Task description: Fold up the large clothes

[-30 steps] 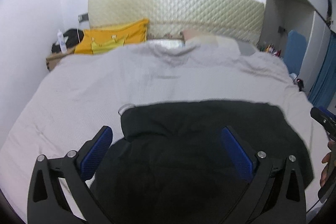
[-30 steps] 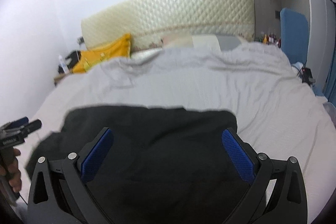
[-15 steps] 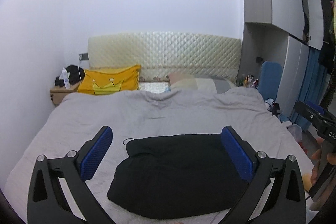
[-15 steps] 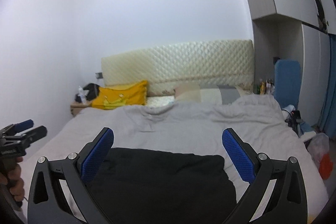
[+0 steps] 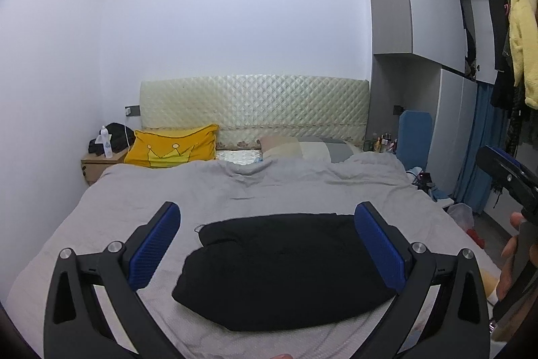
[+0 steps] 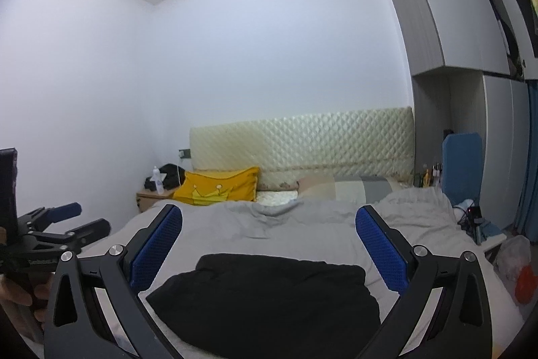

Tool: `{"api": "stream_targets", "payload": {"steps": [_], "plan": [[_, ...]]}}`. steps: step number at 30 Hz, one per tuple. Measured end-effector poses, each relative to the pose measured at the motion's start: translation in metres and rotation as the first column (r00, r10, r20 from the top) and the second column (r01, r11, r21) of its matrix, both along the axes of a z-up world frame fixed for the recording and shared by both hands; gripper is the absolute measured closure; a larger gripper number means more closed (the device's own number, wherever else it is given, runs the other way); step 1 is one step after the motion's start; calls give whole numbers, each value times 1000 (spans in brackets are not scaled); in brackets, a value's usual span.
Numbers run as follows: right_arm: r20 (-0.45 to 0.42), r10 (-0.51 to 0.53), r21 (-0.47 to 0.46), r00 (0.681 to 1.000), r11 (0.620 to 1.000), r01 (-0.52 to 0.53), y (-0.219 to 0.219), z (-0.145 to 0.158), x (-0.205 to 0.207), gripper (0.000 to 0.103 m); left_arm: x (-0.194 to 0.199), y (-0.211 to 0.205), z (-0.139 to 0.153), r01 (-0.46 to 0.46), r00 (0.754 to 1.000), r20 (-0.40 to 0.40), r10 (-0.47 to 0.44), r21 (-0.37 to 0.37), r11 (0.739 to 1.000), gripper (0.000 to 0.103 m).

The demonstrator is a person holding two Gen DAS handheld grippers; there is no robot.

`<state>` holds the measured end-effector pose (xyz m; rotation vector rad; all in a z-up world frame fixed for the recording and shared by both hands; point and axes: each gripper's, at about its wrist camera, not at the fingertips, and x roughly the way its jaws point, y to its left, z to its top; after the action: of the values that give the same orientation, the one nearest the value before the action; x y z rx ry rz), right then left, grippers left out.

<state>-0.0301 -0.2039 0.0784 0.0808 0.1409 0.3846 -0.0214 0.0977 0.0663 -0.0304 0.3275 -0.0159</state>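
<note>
Grey bedding (image 5: 269, 190) covers a wide bed that fills the room between a white wall on one side and tall grey wardrobes (image 5: 420, 5) on the other, with a quilted cream headboard (image 5: 254, 105) and a yellow crown cushion (image 5: 171, 150) at the far end. On the near part of the bed lies the black garment (image 5: 285, 268), folded into a compact rounded bundle with its nearer edge close to the foot of the mattress. Both tools hang above it, clear of the cloth. From its own camera, the left gripper (image 5: 267, 253) has its blue pads spread wide with nothing between them; the right gripper (image 6: 269, 254) is likewise spread and empty. Each is held level, pointing toward the headboard, side by side. Wide bare bedding lies beyond the bundle and to either side of it
</note>
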Motion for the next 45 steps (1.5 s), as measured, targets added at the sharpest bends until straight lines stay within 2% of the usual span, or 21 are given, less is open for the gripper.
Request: {"api": "stream_targets", "payload": {"steps": [6, 15, 28, 45], "plan": [[6, 1, -29, 1000, 1000, -1, 4, -18, -23, 0, -11, -13, -16, 16, 1000, -21, -16, -10, 1000, 0], [-69, 7, -47, 998, 999, -10, 16, -58, -38, 0, -25, -17, -45, 5, 998, -56, -7, -36, 999, 0], [-204, -35, 19, 978, 999, 40, 4, -123, -33, 0, -12, -21, -95, -8, 987, -162, 1, -43, 999, 0], [-255, -46, -18, 966, 999, 43, 12, -150, -27, 0, -6, -15, -123, -47, 973, -228, 42, -20, 999, 0]]}}
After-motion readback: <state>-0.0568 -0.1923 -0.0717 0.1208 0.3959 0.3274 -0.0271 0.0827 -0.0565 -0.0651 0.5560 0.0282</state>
